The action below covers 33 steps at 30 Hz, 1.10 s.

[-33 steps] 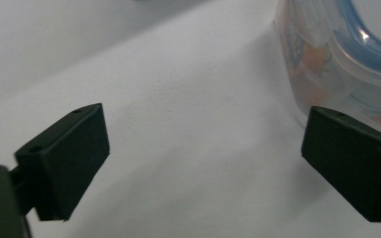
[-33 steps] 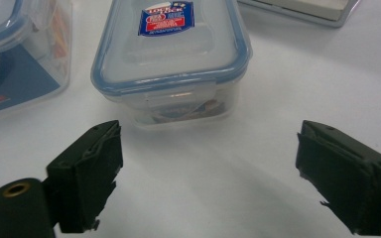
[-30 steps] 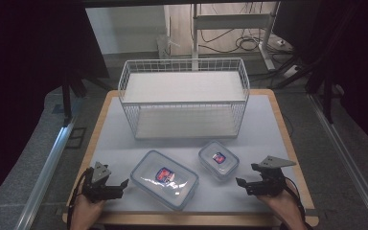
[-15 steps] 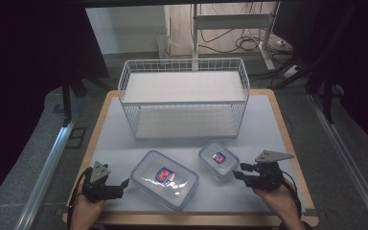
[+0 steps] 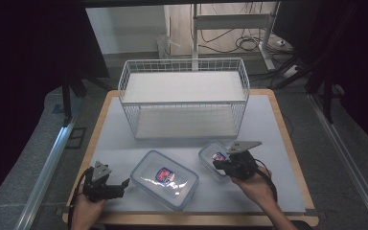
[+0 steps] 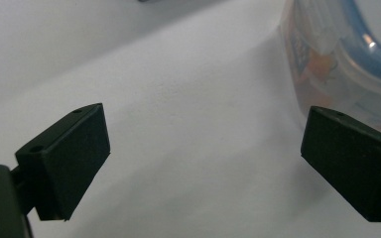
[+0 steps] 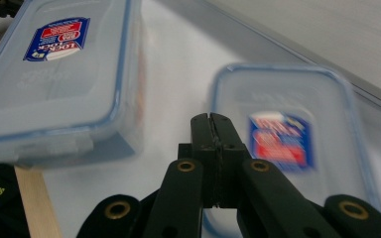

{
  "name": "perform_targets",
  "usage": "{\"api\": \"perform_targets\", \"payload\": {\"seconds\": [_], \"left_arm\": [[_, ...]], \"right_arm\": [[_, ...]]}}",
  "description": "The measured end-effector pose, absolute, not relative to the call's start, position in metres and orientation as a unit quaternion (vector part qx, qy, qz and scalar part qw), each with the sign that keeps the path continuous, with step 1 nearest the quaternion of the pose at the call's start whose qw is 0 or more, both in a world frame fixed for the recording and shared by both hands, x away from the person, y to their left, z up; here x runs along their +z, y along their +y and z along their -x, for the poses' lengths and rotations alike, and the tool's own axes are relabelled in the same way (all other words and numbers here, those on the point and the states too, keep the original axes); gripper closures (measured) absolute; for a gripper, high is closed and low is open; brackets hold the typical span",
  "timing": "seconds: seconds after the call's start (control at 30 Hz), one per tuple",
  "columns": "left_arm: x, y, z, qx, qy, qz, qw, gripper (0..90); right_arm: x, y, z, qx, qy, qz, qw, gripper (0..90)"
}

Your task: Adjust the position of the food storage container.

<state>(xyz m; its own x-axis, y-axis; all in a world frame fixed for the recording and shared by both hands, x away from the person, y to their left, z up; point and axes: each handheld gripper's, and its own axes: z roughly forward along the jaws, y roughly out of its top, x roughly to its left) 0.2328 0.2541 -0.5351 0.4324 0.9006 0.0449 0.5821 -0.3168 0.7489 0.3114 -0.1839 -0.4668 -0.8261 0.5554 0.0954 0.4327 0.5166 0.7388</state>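
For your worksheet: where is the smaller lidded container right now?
In the high view, the smaller container sits front-right on the table, right of the larger container, under the right gripper.

Small box (image 5: 214, 158) right of large box (image 5: 164, 178) (basket (image 5: 184, 98) behind).

The table (image 5: 287, 143) had a pale wooden rim and a light grey-white mat over its top. It stood on a grey carpeted floor (image 5: 24, 177). A metal rail (image 5: 43, 175) ran along the floor to the table's left, and another rail (image 5: 350, 143) ran along its right. Beyond the far edge, a white desk frame (image 5: 230, 21) stood on a lighter wooden floor with dark cables (image 5: 247, 43) coiled beneath it. Black drapes (image 5: 24, 57) hung at the left, and dark equipment (image 5: 345, 52) filled the right. Light fell from above.
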Motion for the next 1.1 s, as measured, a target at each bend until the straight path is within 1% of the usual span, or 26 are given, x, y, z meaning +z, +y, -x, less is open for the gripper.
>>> {"api": "perform_targets", "payload": {"seconds": [0.03, 0.07, 0.2, 0.33, 0.4, 0.47, 0.5, 0.6, 0.63, 0.73, 0.83, 0.93, 1.1], "left_arm": [[-0.535, 0.254, -0.233, 0.236, 0.477, -0.776, 0.337, 4.8], [-0.535, 0.254, -0.233, 0.236, 0.477, -0.777, 0.336, 4.9], [-0.535, 0.254, -0.233, 0.238, 0.476, -0.778, 0.335, 5.0], [-0.536, 0.255, -0.233, 0.238, 0.475, -0.779, 0.332, 5.1], [-0.536, 0.254, -0.233, 0.239, 0.474, -0.78, 0.33, 5.3], [-0.536, 0.254, -0.233, 0.24, 0.474, -0.781, 0.329, 5.3], [-0.536, 0.254, -0.233, 0.24, 0.474, -0.781, 0.329, 5.3], [-0.537, 0.253, -0.233, 0.24, 0.474, -0.781, 0.328, 5.4], [-0.537, 0.253, -0.233, 0.24, 0.474, -0.781, 0.328, 5.5], [-0.537, 0.253, -0.234, 0.239, 0.474, -0.782, 0.327, 5.5], [-0.536, 0.254, -0.234, 0.239, 0.475, -0.782, 0.326, 5.5], [-0.537, 0.253, -0.234, 0.237, 0.476, -0.782, 0.326, 5.5], [-0.537, 0.252, -0.235, 0.233, 0.474, -0.783, 0.327, 5.7]], "right_arm": [[-0.467, -0.184, -0.311, 0.401, 0.867, -0.285, 0.077, 89.4], [-0.469, -0.171, -0.315, 0.398, 0.872, -0.278, 0.069, 89.4], [-0.478, -0.149, -0.317, 0.385, 0.883, -0.262, 0.058, 89.3], [-0.486, -0.144, -0.314, 0.368, 0.893, -0.255, 0.058, 89.3], [-0.494, -0.15, -0.312, 0.351, 0.897, -0.26, 0.061, 89.4], [-0.496, -0.159, -0.313, 0.36, 0.893, -0.266, 0.044, 89.4], [-0.496, -0.159, -0.313, 0.36, 0.893, -0.266, 0.044, 89.4], [-0.495, -0.172, -0.307, 0.345, 0.898, -0.264, 0.067, 89.4], [-0.495, -0.172, -0.307, 0.345, 0.898, -0.264, 0.067, 89.4], [-0.496, -0.191, -0.308, 0.344, 0.893, -0.283, 0.07, 89.5], [-0.495, -0.207, -0.312, 0.329, 0.89, -0.3, 0.1, 89.5], [-0.493, -0.224, -0.316, 0.329, 0.879, -0.329, 0.101, 89.4], [-0.479, -0.217, -0.317, 0.359, 0.869, -0.327, 0.1, 89.4]]}}
